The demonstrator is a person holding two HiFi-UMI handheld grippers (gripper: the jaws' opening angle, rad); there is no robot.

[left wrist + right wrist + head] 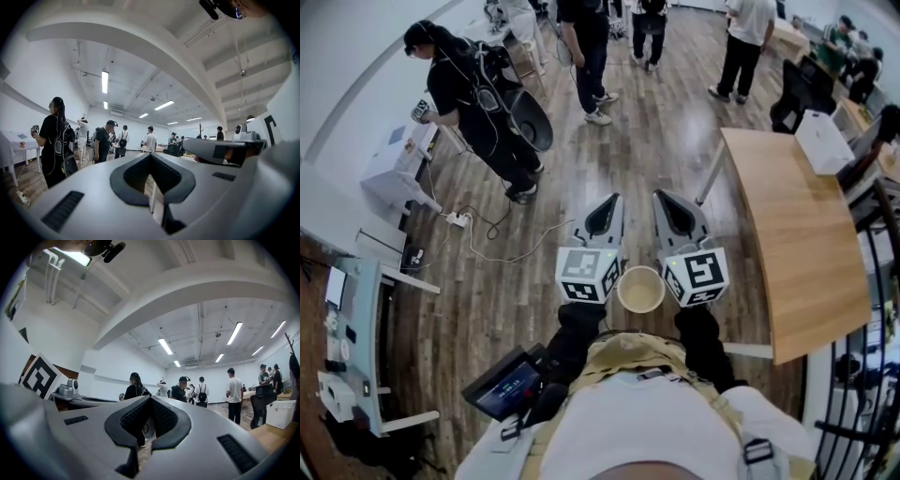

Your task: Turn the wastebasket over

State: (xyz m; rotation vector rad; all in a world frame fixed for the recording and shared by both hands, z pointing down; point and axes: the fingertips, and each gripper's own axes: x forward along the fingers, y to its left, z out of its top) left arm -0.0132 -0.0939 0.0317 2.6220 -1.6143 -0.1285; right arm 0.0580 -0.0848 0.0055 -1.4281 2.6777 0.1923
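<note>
Wastebasket point(639, 289): a small round cream bin seen from straight above with its open mouth up. In the head view it shows between the two marker cubes, close to our body. We cannot tell whether it touches them.

Left gripper point(614, 199): held out level ahead of us, its jaws closed tip to tip with nothing between them. Through the gap behind the tips only floor shows.

Right gripper point(662, 195): just beside the left one and nearly parallel to it, jaws also closed and empty. The bin sits behind both sets of jaws, not in them.

Floor point(656, 141): glossy wooden boards, with a white power strip point(457, 219) and its trailing cable to our left.

Table point(797, 234): a long wooden top to our right, bearing a white box point(823, 141) at its far end.

People: one person in black point(473, 103) stands to the left by a white desk, and several more stand farther off.
</note>
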